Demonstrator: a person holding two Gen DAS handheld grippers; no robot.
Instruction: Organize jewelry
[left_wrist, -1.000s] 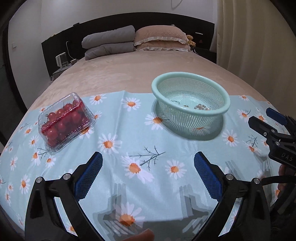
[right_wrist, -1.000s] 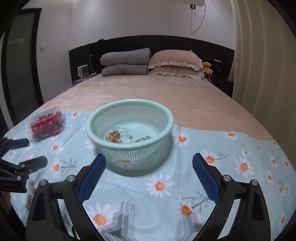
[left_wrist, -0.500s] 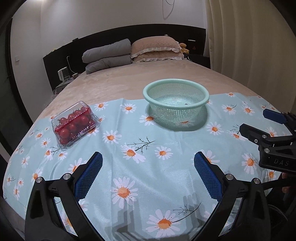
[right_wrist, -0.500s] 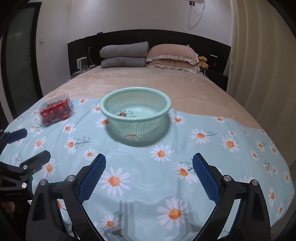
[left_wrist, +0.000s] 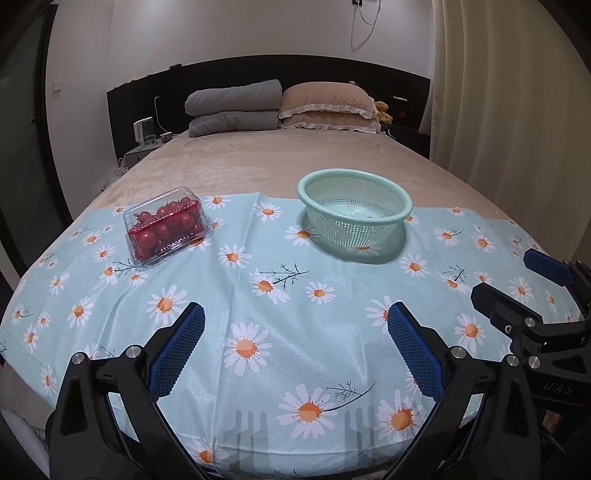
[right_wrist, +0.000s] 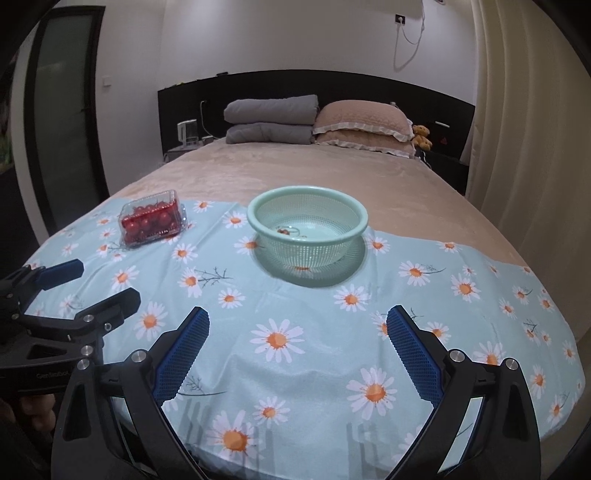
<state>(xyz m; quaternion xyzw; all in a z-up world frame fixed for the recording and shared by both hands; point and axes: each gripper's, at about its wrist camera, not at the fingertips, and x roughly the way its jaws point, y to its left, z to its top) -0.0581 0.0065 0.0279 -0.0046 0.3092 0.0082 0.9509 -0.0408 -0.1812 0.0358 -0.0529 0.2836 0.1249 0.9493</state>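
Mint-green plastic colander (right_wrist: 307, 229) sits on the daisy-print cloth (right_wrist: 295, 332) spread over the bed; take it as your landmark. Inside it, on the bottom, lies the jewelry (right_wrist: 286, 231), a small beaded cluster too small to make out further. Left of the colander, well apart, a clear clamshell of cherry tomatoes (left_wrist: 166, 225) rests on the same cloth. Your left gripper (left_wrist: 295, 347) and right gripper (right_wrist: 297, 345) both hover near of the colander, jaws spread wide, holding nothing.
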